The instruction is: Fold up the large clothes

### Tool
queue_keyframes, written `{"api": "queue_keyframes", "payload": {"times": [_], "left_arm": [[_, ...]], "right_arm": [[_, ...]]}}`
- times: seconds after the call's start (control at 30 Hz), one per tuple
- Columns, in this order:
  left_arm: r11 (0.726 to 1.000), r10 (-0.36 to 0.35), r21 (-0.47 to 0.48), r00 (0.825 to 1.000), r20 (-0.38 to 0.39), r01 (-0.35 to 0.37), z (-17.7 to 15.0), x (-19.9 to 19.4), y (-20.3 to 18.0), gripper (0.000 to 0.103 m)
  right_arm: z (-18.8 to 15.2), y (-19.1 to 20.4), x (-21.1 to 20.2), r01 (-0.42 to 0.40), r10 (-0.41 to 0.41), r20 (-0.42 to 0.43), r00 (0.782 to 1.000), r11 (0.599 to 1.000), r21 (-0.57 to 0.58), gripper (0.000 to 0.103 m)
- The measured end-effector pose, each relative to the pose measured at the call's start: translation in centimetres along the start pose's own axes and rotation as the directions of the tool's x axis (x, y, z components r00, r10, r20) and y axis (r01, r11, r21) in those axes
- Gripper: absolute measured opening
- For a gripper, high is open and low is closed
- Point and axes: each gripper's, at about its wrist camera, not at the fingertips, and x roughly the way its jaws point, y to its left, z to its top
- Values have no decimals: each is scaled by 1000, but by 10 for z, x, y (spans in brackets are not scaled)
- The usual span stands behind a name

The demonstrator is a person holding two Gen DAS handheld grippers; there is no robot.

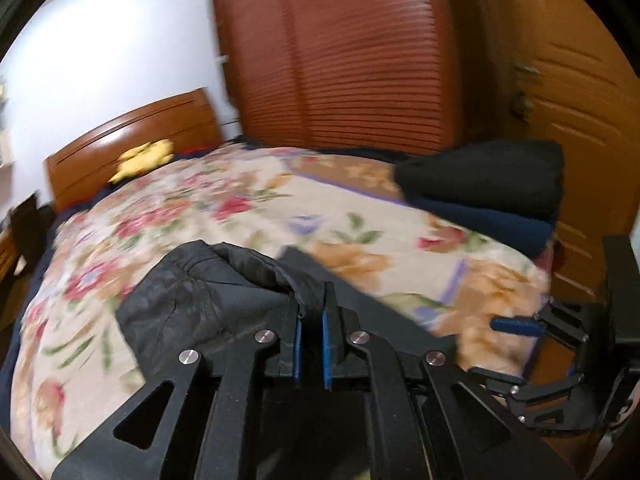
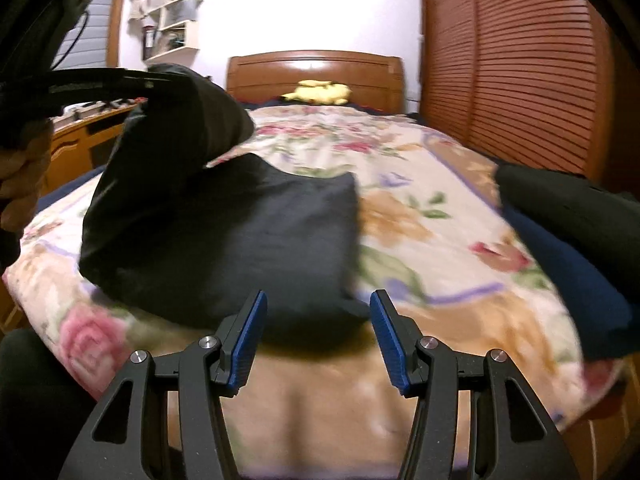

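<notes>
My left gripper [image 1: 311,320] pinches the black garment's [image 2: 224,232] edge, lifting it off the bed [image 2: 460,248]; my right gripper [image 2: 318,336] gapes empty near the bed's edge; folded clothes [image 2: 568,232] lie right.

Both wrist views close over the bed [image 1: 280,208], angled down; left faces the wardrobe [image 1: 340,60], right the headboard [image 2: 314,72]; bed shared.

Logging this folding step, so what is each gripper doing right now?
Left gripper: shut on the edge of the black garment, lifting it.
Right gripper: jaws open, holding nothing.
</notes>
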Motion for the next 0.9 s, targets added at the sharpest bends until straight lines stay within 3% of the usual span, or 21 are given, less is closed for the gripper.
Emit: {"api": "queue_keyframes", "payload": {"times": [0.17, 0.33, 0.37, 0.43, 0.5, 0.57, 0.63, 0.7, 0.9], "left_arm": [[997, -78, 9, 996, -38, 78, -9, 14, -34, 7], [996, -90, -38, 992, -86, 87, -25, 14, -23, 10], [996, -88, -40, 993, -81, 85, -26, 10, -21, 13], [994, -95, -50, 995, -43, 93, -28, -6, -15, 33], [998, -55, -42, 998, -1, 55, -30, -21, -10, 47], [999, -36, -37, 999, 24, 37, -32, -38, -2, 55], [998, -27, -56, 999, 37, 29, -36, -51, 9, 78], [996, -8, -89, 999, 53, 13, -43, -65, 25, 83], [982, 88, -171, 995, 45, -79, -72, -85, 69, 83]], "right_arm": [[-9, -12, -17, 46, -46, -7, 999, 998, 33, 55], [-6, -8, -19, 44, -44, -15, 999, 998, 45, 55], [-5, -7, -18, 42, -41, -15, 999, 998, 43, 55], [-3, -8, -17, 36, -36, -6, 999, 999, 36, 55], [3, -4, -17, 27, -27, 11, 1000, 999, 31, 55], [10, 0, -17, 15, -16, 28, 999, 999, 31, 55], [17, 5, -15, -1, 0, 44, 999, 999, 32, 55], [26, 11, -14, -16, 14, 60, 998, 1000, 25, 55], [52, 30, -8, -68, 67, 114, 991, 998, 8, 55]]}}
